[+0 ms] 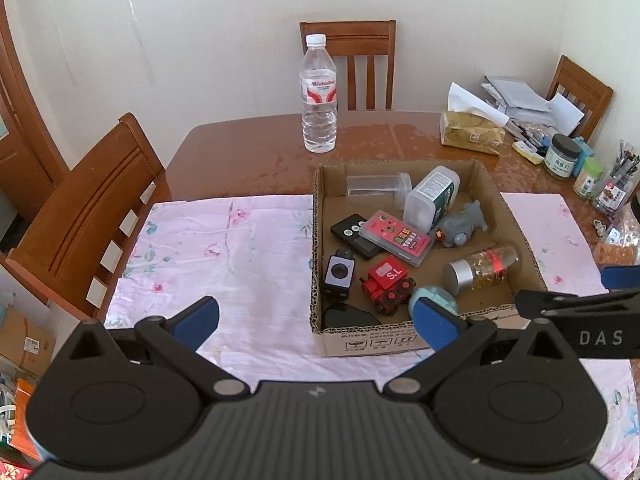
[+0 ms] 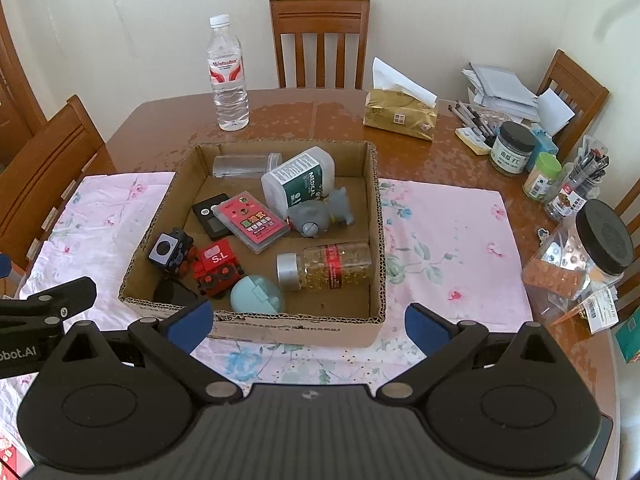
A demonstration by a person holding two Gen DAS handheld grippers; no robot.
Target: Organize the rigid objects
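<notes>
The desk carries a pink floral cloth, and on that cloth sits the cardboard box with the small rigid things all inside it: a white medical tub on its side, a capsule bottle with a silver cap, a clear jar, a pink card case resting partly on a black remote, a grey toy animal, a red toy engine, a black cube and a teal round case.

My left gripper and my right gripper both hover at the near rim, jaws spread wide and grasping nothing.

This fits either a box waiting to be emptied and sorted or one just filled, so I name no move. In any pick, I would come straight down on one item, clear of the box wall, mindful that the bottle and tub could roll.
</notes>
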